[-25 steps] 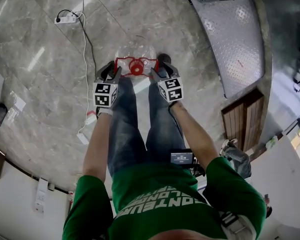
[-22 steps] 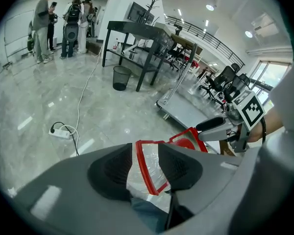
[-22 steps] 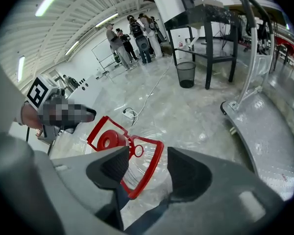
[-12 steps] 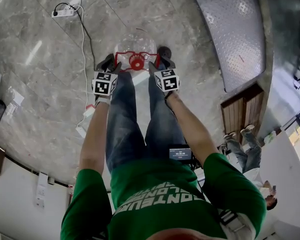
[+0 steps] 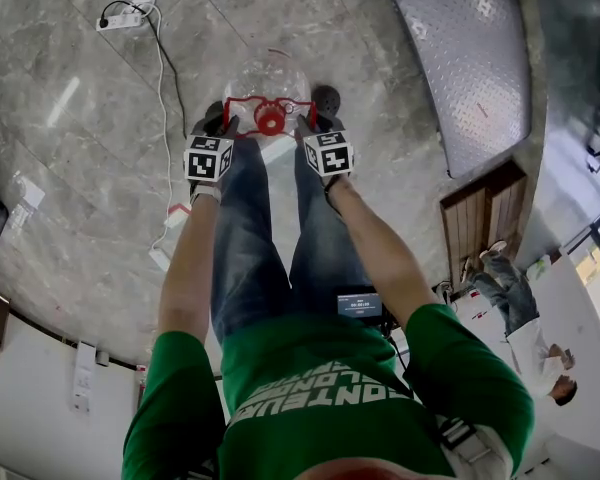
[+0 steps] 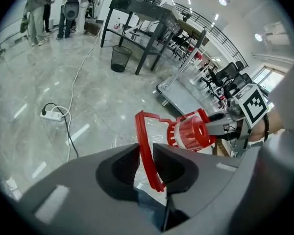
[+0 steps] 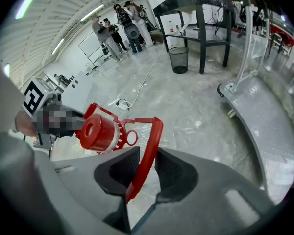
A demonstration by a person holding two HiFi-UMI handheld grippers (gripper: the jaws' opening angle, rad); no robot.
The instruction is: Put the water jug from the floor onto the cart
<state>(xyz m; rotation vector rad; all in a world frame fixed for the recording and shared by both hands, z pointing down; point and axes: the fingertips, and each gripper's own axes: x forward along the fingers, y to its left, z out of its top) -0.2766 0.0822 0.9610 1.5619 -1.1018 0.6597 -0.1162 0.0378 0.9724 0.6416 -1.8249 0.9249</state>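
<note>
Both sets of jaws closing. On the left gripper [image 5: 220, 126] [image 6: 146, 153], the L side bar of the red handle [image 5: 242, 101] [image 6: 143, 136] sits btwn the pads, with a slim gap on one side and no squeeze seen. The right gripper [image 5: 310, 124] [image 7: 147, 163] is the same on the R side bar: between the pads, not clamped. Both point steeply down, flanking the red cap [image 5: 270, 119] [image 6: 195, 130] [image 7: 95, 131]. The water jug [image 5: 270, 76], clear-bodied, stands upright on the floor [image 5: 80, 178], just ahead of the person's shoes. The cart [image 5: 470, 78] [image 7: 264, 121], w/ a diamond-plate deck, is well apart from the jug on the person's right.
</note>
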